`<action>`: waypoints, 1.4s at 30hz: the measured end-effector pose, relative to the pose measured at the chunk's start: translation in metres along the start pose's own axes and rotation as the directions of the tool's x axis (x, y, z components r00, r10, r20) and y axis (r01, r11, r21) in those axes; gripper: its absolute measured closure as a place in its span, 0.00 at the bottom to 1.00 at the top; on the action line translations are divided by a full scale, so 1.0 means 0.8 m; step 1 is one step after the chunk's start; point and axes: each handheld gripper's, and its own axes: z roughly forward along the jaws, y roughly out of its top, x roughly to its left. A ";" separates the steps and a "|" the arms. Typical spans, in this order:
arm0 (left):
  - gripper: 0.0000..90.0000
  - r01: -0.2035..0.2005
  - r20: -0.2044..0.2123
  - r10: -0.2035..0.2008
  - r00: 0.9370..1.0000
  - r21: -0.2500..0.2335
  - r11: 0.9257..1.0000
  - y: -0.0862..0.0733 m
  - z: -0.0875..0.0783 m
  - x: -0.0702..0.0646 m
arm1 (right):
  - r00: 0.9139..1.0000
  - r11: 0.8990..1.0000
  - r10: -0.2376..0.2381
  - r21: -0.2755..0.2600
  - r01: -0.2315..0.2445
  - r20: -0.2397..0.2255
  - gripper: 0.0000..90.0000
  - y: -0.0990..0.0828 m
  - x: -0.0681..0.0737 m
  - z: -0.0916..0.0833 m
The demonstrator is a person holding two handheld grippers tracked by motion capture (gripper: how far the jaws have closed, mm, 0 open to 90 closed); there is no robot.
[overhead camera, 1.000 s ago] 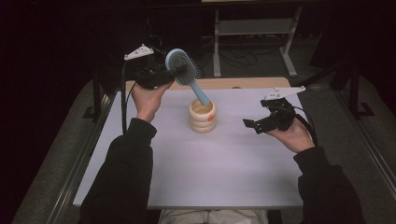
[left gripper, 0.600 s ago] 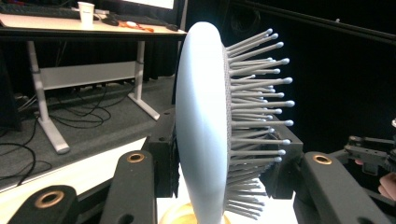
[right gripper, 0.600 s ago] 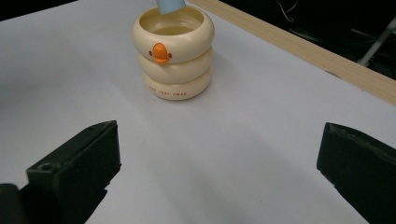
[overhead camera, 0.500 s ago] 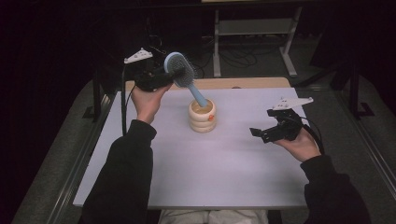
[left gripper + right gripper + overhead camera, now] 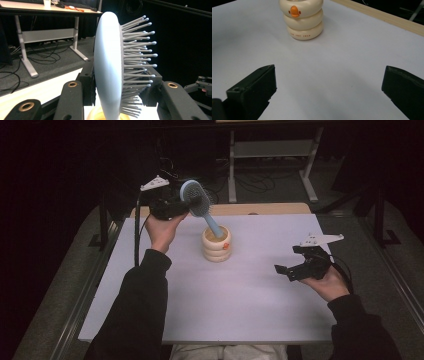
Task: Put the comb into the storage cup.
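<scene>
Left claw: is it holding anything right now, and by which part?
Yes. The left claw is shut on the blue hairbrush, gripping it across the bristled head; the handle tip sits in the cream duck cup. The right claw holds nothing.

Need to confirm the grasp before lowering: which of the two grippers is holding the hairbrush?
The left gripper: it is shut on the head of the light blue plastic hairbrush. The right gripper is open, nothing between its jaws.

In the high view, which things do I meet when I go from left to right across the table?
Left gripper → hairbrush → duck cup → right gripper.
</scene>
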 end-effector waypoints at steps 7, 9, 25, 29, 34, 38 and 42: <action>0.61 0.012 -0.002 -0.012 1.000 0.008 1.000 -0.007 0.005 0.004 | 1.000 1.000 0.011 -0.003 -0.011 0.013 0.00 -0.013 -0.003 -0.006; 0.61 0.013 -0.004 -0.013 1.000 0.010 1.000 -0.010 0.006 0.005 | 1.000 1.000 0.012 -0.004 -0.012 0.015 0.00 -0.016 -0.003 -0.008; 0.61 0.041 -0.011 -0.041 0.999 0.016 0.999 -0.030 0.017 0.011 | 0.999 0.999 0.049 -0.003 -0.049 0.023 0.00 -0.047 0.000 -0.019; 0.61 0.053 -0.014 -0.053 0.998 0.016 0.998 -0.036 0.020 0.013 | 0.998 0.998 0.061 -0.013 -0.060 0.023 0.00 -0.053 -0.001 -0.024; 0.61 0.067 -0.016 -0.066 0.998 0.023 0.998 -0.044 0.024 0.016 | 0.998 0.998 0.065 -0.023 -0.065 0.027 0.00 -0.058 -0.002 -0.027; 0.61 0.083 -0.020 -0.083 0.996 0.023 0.996 -0.049 0.026 0.019 | 0.998 0.998 0.063 -0.030 -0.062 0.027 0.00 -0.060 -0.002 -0.028; 0.61 0.106 -0.009 -0.106 0.994 0.012 0.994 -0.053 0.028 0.020 | 0.997 0.997 0.066 -0.029 -0.065 0.028 0.00 -0.061 -0.001 -0.028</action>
